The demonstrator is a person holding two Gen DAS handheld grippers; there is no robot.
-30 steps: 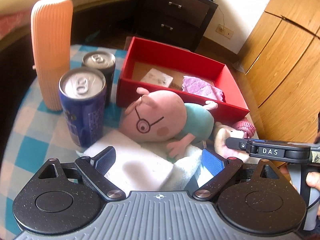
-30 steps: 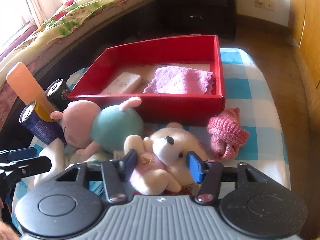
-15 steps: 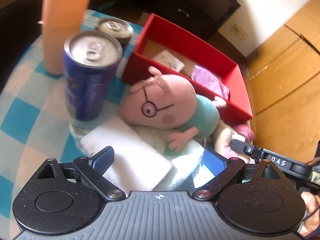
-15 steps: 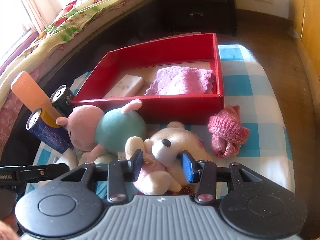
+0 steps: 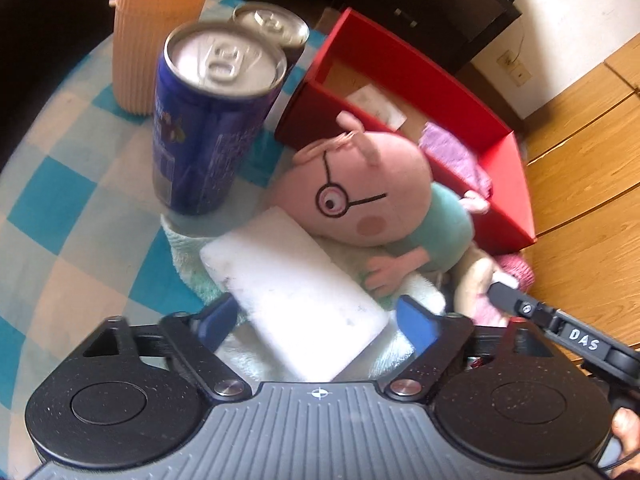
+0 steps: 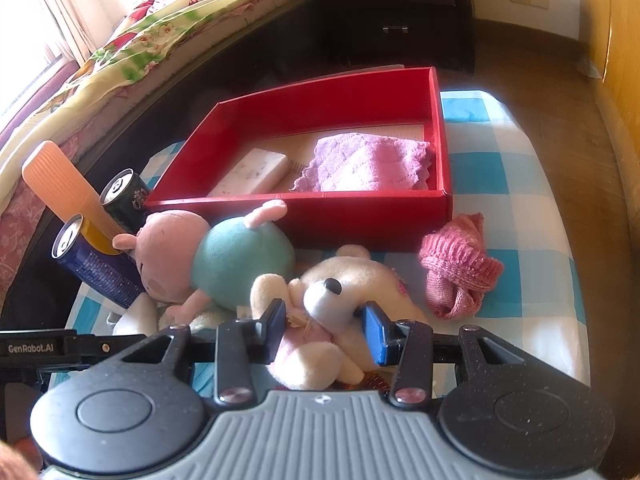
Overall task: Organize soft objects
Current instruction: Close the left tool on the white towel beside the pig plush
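Observation:
A white sponge block [image 5: 292,292] lies on a pale towel [image 5: 188,264], and my left gripper [image 5: 316,320] is open with a finger on each side of its near end. A pink pig plush [image 5: 360,196] in a teal shirt leans on the sponge; it also shows in the right wrist view [image 6: 216,256]. My right gripper [image 6: 326,326] is shut on a cream bear plush [image 6: 340,292] lying on the checked cloth. A red box [image 6: 360,216] behind holds a purple cloth [image 6: 368,164] and a white bar [image 6: 252,172]. A pink knit hat [image 6: 460,268] lies right of the bear.
A blue can [image 5: 212,120], a dark can [image 5: 272,24] and a tall ribbed orange bottle [image 5: 156,28] stand left of the box. The blue-white checked table [image 6: 520,208] ends at the right over a wooden floor. A bed and dark drawers stand behind.
My left gripper has moved forward and down so its fingers now flank the white sponge. My right gripper's fingers have closed in on the cream bear.

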